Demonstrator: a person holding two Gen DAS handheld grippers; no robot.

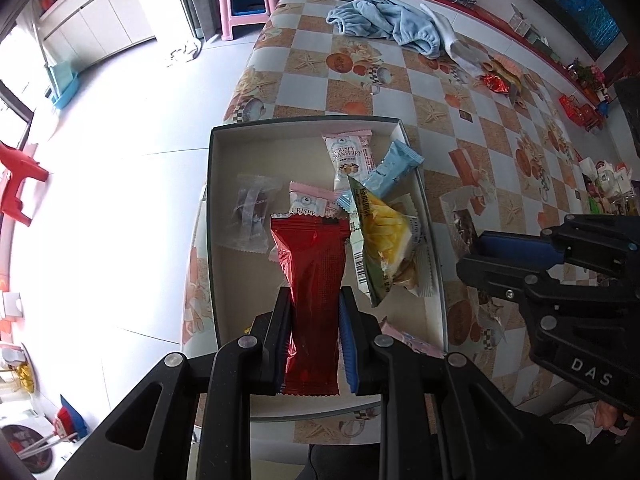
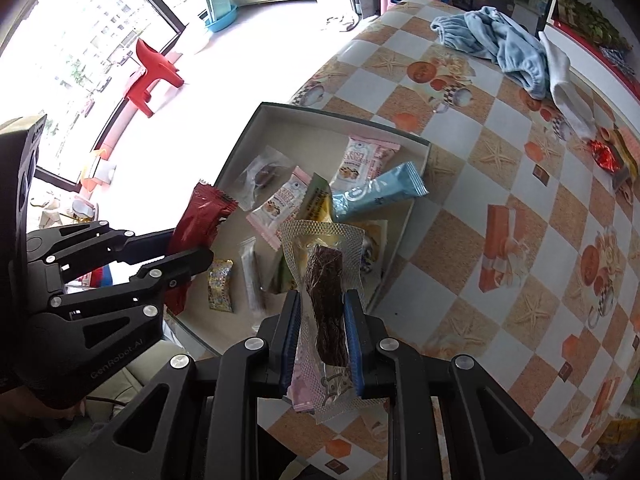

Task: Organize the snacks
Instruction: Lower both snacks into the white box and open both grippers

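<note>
My left gripper (image 1: 314, 300) is shut on a long red foil snack packet (image 1: 310, 276), which hangs over the open shallow box (image 1: 216, 184). In the right wrist view that same red foil snack packet (image 2: 196, 220) sits pinched in the left gripper (image 2: 200, 250) at the box's near-left side. My right gripper (image 2: 322, 300) is shut on a clear vacuum pouch with a dark brown snack stick (image 2: 326, 288), above the near right edge of the shallow box (image 2: 420, 148). Several wrapped snacks lie inside the box: pink cranberry bars (image 1: 348, 152), a light blue bar (image 1: 394, 170), a yellow-green packet (image 1: 380, 236).
The box stands near the edge of a table with a checked orange and grey cloth (image 1: 460, 120). A light blue cloth (image 1: 384, 24) and more snacks (image 1: 498, 76) lie at the far end. Red (image 2: 154, 72) and pink (image 1: 248, 0) stools stand on the white floor.
</note>
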